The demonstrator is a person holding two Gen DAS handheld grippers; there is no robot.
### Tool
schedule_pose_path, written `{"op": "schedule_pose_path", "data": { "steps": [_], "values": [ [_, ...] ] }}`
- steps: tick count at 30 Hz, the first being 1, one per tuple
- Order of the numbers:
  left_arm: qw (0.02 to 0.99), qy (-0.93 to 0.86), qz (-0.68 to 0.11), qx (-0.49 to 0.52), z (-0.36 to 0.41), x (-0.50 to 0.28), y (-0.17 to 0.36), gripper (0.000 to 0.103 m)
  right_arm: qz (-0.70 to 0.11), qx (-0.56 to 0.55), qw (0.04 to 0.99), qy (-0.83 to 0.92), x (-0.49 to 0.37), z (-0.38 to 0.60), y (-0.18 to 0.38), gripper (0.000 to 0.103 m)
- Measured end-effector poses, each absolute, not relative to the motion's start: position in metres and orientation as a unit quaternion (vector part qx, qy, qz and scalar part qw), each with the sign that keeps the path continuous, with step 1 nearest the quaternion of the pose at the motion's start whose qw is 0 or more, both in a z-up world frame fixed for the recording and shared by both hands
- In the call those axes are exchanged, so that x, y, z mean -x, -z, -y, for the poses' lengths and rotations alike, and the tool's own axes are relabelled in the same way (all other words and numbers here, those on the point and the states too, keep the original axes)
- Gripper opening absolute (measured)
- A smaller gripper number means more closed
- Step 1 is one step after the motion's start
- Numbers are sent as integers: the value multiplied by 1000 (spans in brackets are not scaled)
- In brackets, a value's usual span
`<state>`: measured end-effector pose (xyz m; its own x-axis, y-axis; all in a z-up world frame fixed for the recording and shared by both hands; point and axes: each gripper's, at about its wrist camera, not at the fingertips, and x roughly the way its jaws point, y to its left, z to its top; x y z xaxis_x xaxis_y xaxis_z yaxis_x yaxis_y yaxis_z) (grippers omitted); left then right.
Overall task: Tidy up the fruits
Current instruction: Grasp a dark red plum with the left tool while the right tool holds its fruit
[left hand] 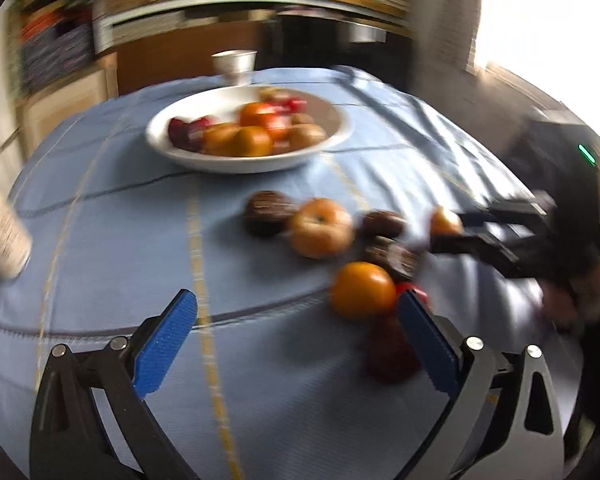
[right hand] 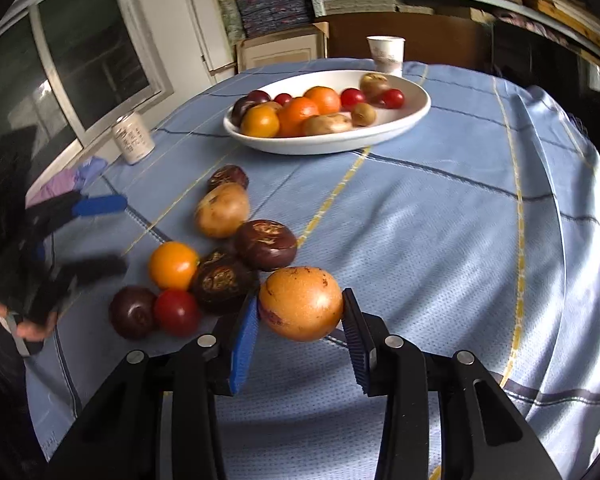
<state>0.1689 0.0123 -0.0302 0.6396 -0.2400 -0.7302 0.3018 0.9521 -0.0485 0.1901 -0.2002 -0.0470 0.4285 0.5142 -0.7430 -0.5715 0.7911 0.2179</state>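
Meanwhile, the left gripper (left hand: 296, 318) hovered wide open and empty over the blue tablecloth (right hand: 440, 220), beside loose fruit; the right gripper (right hand: 300, 316) had its pads pressed on a speckled orange fruit (right hand: 300, 304), with the white bowl (right hand: 380, 136) of fruit beyond.

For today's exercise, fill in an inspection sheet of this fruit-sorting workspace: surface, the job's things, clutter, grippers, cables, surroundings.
Surface: table under a blue tablecloth with yellow and dark stripes.
Job's things: white bowl already holding mixed fruit; eight loose fruits in front of it, among them a tan-orange fruit, an orange one and a red one.
Clutter: paper cup behind the bowl; can near the edge; lilac cloth.
Grippers: right gripper closed on the tan-orange fruit; left gripper open, empty.
Cables: nothing seen.
Surroundings: shelves of stacked fabric; window.
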Motion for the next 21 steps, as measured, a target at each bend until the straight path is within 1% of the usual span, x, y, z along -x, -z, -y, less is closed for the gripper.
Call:
{"op": "schedule_pose_path", "data": {
  "steps": [4, 7, 8, 9, 10, 12, 14, 21],
  "values": [
    [899, 212, -372, -95, 15, -148, 28, 98, -436, 30, 842, -315, -194, 201, 50, 42],
    [896, 229, -366, -107, 23, -141, 28, 97, -437, 34, 842, -314, -194, 200, 51, 42],
    [894, 233, -370, -103, 22, -142, 28, 91, -437, 33, 842, -315, -194, 200, 52, 42],
    [891, 236, -376, -98, 22, -143, 30, 80, -437, 33, 842, -314, -194, 200, 51, 42],
    [883, 242, -392, -91, 21, -146, 33, 77, -437, 33, 842, -314, -194, 200, 51, 42],
    [873, 242, -414, -88, 22, -151, 41, 62, -437, 34, 842, -314, -193, 200, 51, 42],
    [864, 244, -432, -87, 23, -154, 47, 53, -437, 34, 842, -314, -194, 200, 51, 42],
    [860, 249, -436, -92, 25, -153, 50, 53, -436, 35, 843, -314, -193, 200, 51, 42]
  ]
}}
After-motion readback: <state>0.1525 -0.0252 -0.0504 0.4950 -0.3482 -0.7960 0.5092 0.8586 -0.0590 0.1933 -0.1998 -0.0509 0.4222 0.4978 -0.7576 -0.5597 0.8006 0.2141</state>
